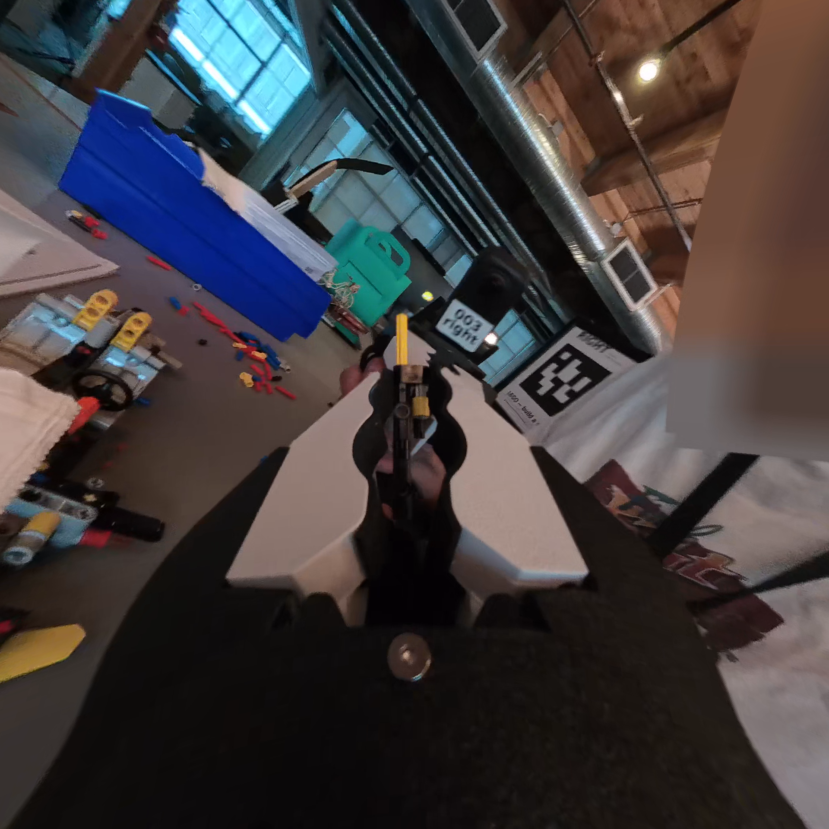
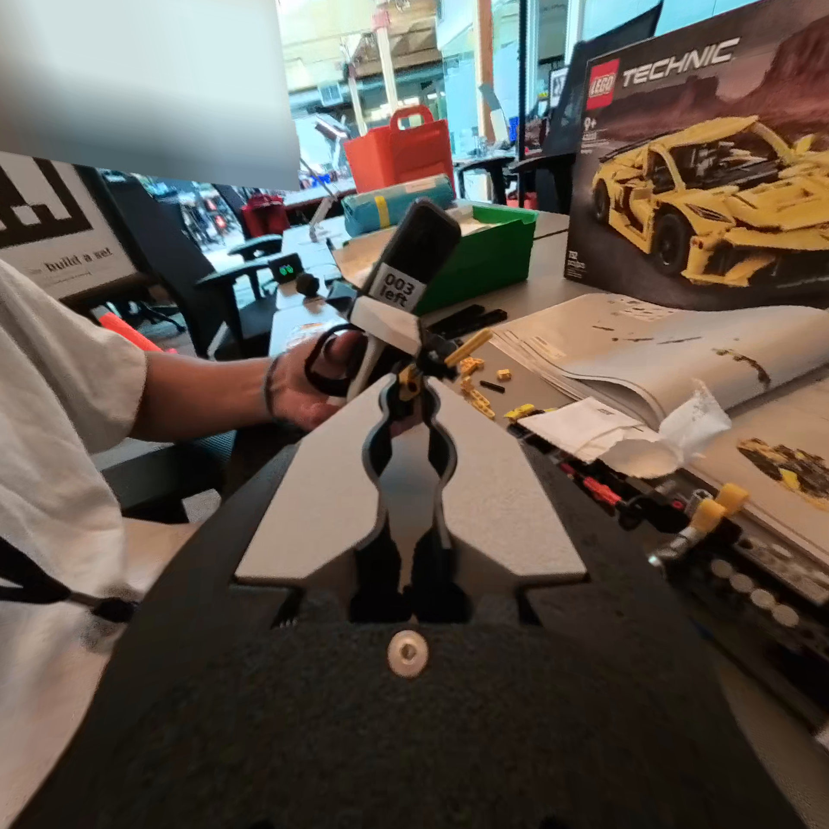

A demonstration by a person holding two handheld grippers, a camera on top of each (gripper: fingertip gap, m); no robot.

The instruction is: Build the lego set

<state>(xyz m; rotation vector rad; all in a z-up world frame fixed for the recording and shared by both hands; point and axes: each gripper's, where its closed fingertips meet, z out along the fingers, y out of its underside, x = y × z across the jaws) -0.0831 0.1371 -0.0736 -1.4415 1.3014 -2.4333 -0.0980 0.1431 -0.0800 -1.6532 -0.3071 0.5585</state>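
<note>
A small black and yellow lego assembly (image 1: 406, 417) is held up in the air between both grippers, with a yellow axle (image 1: 401, 338) sticking out of its far end. My left gripper (image 1: 406, 374) is shut on the assembly's black beam. In the right wrist view my right gripper (image 2: 410, 383) is shut on the same assembly (image 2: 409, 381) from the opposite side. The left gripper (image 2: 390, 320) faces it there, and the yellow axle (image 2: 469, 347) points right. The right gripper's body (image 1: 462, 332) shows just beyond the assembly in the left wrist view.
A part-built grey and black chassis (image 1: 89, 345) and loose red, blue and yellow pieces (image 1: 258, 359) lie by a blue bin (image 1: 179, 215). The set's box (image 2: 700, 179), an open instruction booklet (image 2: 650, 359), a green bin (image 2: 484, 255), a torn paper bag (image 2: 605, 430) and a person's forearm (image 2: 202, 394) are close. The grippers are tip to tip, or close to it.
</note>
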